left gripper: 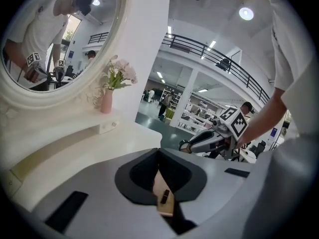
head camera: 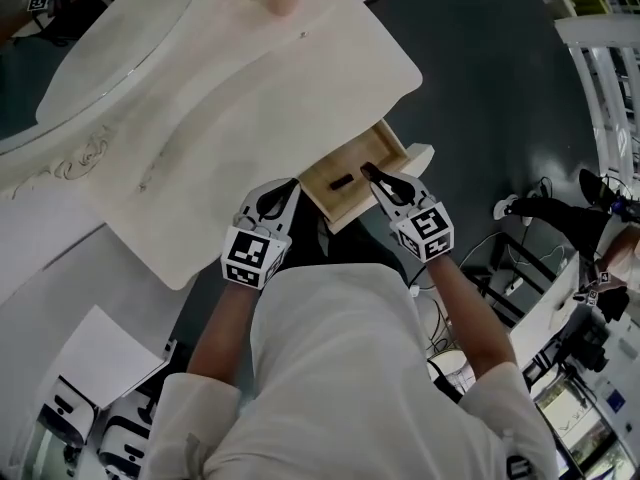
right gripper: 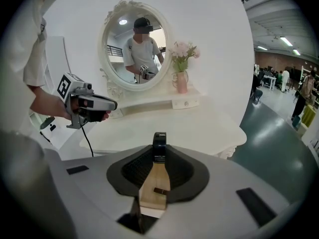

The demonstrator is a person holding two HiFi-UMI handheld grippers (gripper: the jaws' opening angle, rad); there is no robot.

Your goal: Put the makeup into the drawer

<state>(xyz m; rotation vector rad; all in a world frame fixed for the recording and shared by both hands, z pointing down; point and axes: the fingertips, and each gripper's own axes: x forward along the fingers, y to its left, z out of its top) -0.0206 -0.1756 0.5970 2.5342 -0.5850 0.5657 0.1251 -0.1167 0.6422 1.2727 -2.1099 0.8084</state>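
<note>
Currently, right gripper [head camera: 369,172] clamped on dark makeup tube [right gripper: 159,144] over open drawer [head camera: 335,201], small dark makeup piece [head camera: 341,181] inside, left gripper [head camera: 289,187] jaws together, empty, beside drawer, vase [right gripper: 182,82] and mirror [right gripper: 134,49] behind.

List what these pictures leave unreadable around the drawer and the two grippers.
drawer: its front is under the right gripper in the head view; the gripper views show only a strip between the jaws.
small dark item on its floor: too small in every view to identify.
dark piece clamped by the right gripper: only its end shows in the right gripper view, kind unclear.
</note>
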